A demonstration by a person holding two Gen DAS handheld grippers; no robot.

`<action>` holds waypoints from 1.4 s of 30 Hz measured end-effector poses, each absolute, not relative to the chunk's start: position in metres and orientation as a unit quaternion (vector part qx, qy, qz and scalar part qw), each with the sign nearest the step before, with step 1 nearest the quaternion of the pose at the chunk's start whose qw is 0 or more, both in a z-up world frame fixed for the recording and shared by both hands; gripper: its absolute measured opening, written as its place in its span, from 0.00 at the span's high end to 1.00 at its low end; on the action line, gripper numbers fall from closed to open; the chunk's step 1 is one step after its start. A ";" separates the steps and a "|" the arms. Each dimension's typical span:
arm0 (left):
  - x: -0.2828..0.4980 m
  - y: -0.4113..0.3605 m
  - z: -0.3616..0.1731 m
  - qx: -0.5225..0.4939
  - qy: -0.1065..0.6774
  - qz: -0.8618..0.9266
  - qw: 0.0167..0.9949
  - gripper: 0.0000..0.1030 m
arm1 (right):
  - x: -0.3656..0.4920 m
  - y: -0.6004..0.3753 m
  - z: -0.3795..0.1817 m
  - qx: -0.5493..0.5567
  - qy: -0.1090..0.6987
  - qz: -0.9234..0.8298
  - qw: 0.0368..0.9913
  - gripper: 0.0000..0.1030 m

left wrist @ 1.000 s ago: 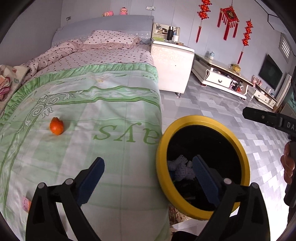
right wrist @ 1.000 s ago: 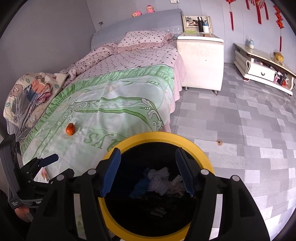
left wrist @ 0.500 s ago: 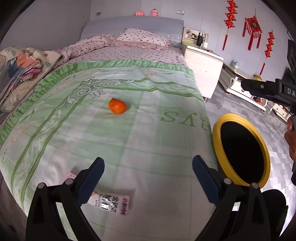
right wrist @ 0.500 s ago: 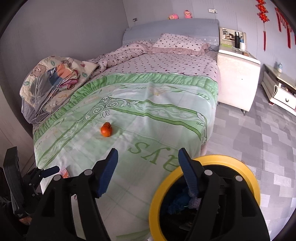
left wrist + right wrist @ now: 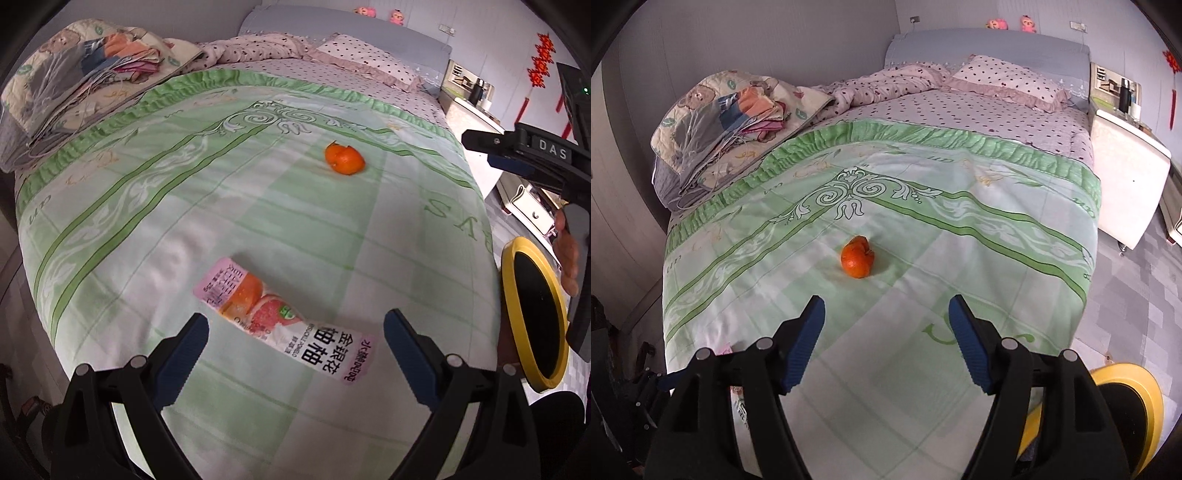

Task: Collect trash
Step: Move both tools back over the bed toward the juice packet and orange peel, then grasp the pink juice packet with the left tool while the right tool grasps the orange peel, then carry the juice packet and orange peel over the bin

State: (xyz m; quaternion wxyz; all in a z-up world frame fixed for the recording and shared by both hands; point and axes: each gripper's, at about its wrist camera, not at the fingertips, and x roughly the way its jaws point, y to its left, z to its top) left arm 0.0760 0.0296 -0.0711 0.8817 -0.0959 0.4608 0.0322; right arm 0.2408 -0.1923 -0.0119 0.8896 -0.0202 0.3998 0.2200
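Note:
A pink and white drink wrapper [image 5: 284, 325] lies flat on the green bedspread [image 5: 184, 229], near the bed's foot. My left gripper [image 5: 295, 343] hovers just over it, open, its blue pads wide apart on either side of the wrapper's near end. Farther up the bed sits an orange mandarin peel [image 5: 344, 158]. In the right wrist view the mandarin peel [image 5: 857, 261] lies a short way ahead of my right gripper [image 5: 886, 317], which is open with nothing between its fingers. The black bin with a yellow rim [image 5: 532, 317] stands on the floor beside the bed, at the right.
Folded quilts [image 5: 731, 122] are piled at the bed's far left, with pillows [image 5: 1008, 79] at the head. A white nightstand [image 5: 1126, 155] stands right of the bed on grey tiled floor. A hand [image 5: 569, 258] holds the right gripper [image 5: 517, 158] above the bin.
Both views have swung left, from the bin onto the bed. The wrapper has come under my left gripper; the peel now lies ahead of my right gripper, whose jaws stand a little wider.

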 end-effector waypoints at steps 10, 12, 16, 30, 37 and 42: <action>0.085 0.035 -0.094 -0.127 0.482 0.076 0.864 0.11 | 0.287 -0.128 -0.075 -0.071 0.402 0.227 0.884 0.34; 0.091 0.036 -0.099 -0.135 0.488 0.075 0.859 0.11 | 0.298 -0.122 -0.087 -0.070 0.406 0.221 0.884 0.33; 0.102 0.037 -0.108 -0.147 0.494 0.076 0.854 0.11 | 0.314 -0.102 -0.102 -0.092 0.400 0.216 0.886 0.33; 0.097 0.016 -0.120 -0.067 0.453 0.132 0.879 0.66 | 0.347 -0.068 -0.143 -0.110 0.441 0.208 0.866 0.66; 0.097 0.020 -0.117 -0.078 0.442 0.135 0.883 0.75 | 0.340 -0.075 -0.133 -0.102 0.434 0.214 0.869 0.74; 0.094 0.030 -0.110 -0.100 0.439 0.131 0.883 0.75 | 0.334 -0.090 -0.116 -0.083 0.428 0.214 0.874 0.74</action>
